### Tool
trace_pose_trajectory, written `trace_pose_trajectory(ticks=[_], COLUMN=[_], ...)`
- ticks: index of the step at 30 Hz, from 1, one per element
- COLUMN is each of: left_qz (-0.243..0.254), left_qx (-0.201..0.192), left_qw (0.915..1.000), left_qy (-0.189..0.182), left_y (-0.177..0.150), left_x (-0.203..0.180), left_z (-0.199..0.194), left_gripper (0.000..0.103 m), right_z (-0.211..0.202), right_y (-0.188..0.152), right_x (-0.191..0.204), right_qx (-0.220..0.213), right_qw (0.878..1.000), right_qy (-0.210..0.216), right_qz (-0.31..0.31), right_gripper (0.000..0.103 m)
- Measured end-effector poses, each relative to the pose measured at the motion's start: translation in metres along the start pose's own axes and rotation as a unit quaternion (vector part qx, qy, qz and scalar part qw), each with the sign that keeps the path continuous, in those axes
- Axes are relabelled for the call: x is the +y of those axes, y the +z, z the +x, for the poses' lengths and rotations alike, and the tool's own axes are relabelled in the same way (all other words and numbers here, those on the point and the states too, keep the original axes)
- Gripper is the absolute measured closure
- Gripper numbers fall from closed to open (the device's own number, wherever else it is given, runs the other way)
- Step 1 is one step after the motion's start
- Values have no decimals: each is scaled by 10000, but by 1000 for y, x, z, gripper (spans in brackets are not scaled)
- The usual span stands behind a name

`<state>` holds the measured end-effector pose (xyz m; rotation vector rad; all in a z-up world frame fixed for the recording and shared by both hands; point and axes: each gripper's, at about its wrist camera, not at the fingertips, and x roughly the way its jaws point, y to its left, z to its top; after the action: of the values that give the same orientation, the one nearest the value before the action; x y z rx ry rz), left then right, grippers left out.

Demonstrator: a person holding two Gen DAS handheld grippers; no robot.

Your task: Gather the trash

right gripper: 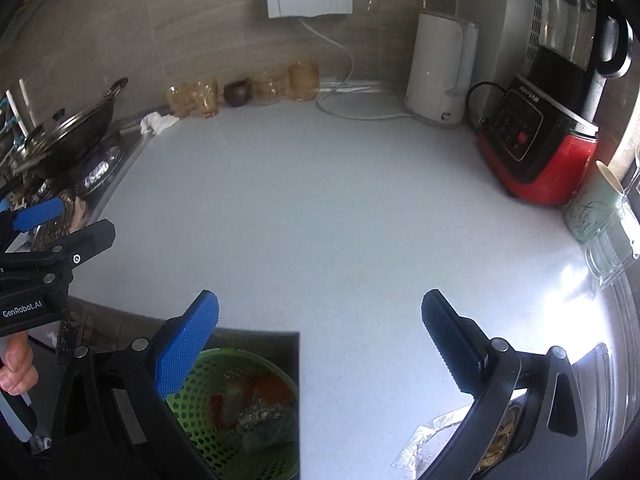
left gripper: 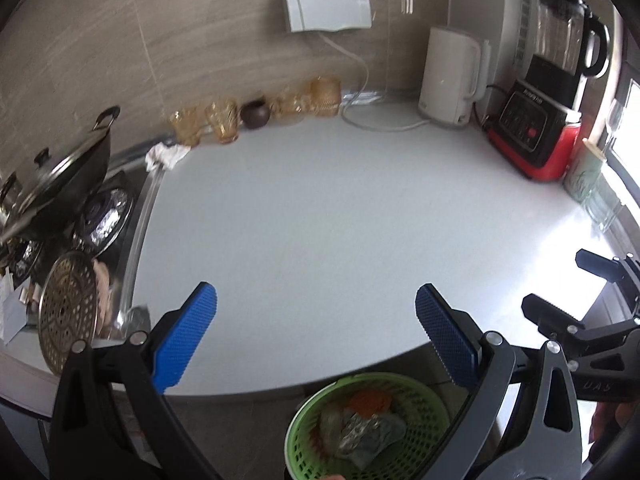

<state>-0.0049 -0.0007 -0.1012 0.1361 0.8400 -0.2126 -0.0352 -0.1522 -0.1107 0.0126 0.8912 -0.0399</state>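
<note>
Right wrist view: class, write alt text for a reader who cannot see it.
The open, empty right gripper hangs above a white countertop, with a green basket of trash below its edge. A white kettle and a red-based blender stand at the back; the left gripper shows at left.

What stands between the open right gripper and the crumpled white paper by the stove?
Nothing visible: bare counter lies between the right gripper and the crumpled paper. The left gripper sits off to the side.
</note>
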Motion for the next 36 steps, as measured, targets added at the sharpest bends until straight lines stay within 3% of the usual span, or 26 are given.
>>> trace_pose_trajectory(ticks=[8,17,27,36], left_qz=[-54,-33,-161,-462], left_qx=[-335,-1144,-2015,-2225], left_qw=[9994,9934,9792,9738], left_qy=[40,44,156,79], left_y=[18,61,105,109], left_x=[-16,-30,-36,-25], left_z=[-19,-72,-135,-157], left_gripper=[8,8,8,8], right_z=[-18,-73,-151,-181], right_y=[17,56,94,98], right_x=[-12,-20,-31,-32], right_qx=[-239,-1082,-2261,-2644], right_qw=[9997,9941,9734,9629], right_qy=[75,22,-369,-508], right_qz=[85,63,97,178], right_gripper=[2,2,2,2])
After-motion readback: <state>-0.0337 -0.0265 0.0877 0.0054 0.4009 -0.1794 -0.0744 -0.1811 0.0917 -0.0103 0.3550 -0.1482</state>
